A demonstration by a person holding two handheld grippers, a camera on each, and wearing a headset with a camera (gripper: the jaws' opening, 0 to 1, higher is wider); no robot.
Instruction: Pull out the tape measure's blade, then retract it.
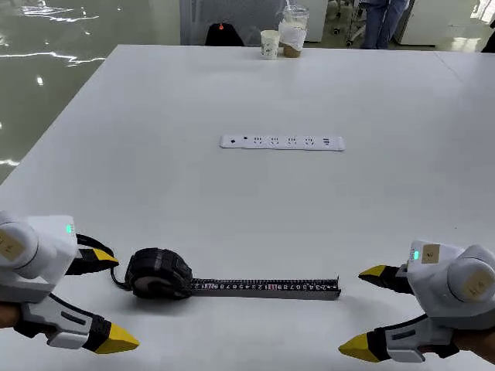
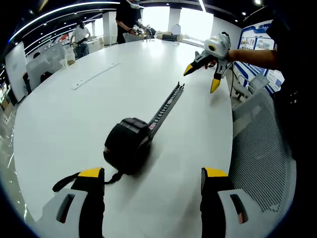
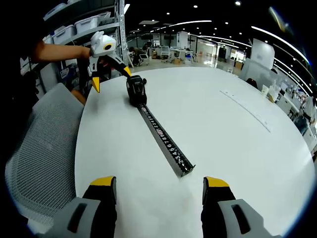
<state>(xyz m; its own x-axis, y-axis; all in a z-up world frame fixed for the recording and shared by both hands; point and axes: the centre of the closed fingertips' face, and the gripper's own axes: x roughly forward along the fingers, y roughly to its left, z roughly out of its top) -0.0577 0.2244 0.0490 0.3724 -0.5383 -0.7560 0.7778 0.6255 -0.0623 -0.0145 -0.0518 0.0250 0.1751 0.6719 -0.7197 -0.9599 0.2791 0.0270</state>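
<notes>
Bench insp., head view: tape measure (image 1: 158,273), black case, sits on white table (image 1: 255,209) at near-left; blade (image 1: 267,287) is out and lies flat on the tabletop, running right from the case; hook end points twd the right gripper (image 1: 357,311) and stops just short of it, no contact.

L gripper (image 1: 117,299): jaws wide apart, yellow tips empty; case lies just right of the tips, not clamped; thin black strap (image 1: 116,280) trails from the case's left side twd the far jaw; can't tell if it touches.

R gripper: jaws wide apart, nothing held; in the right gripper view the blade's hook end lies ahead of the tips, roughly on the centre line betw. them, clear of both.

Left gripper view confirms: case sits ahead of and betw. the open jaws w/ a gap to each; blade runs away twd the R gripper at the far end.

Other items: white power strip (image 1: 282,142) mid-table, well apart from the tape; paper cup (image 1: 270,43) and clear lidded cup (image 1: 294,31) at the far edge, side by side; grey mesh chair (image 3: 39,148) beside the table's near edge in the gripper views; persons standing in the background beyond the table.
</notes>
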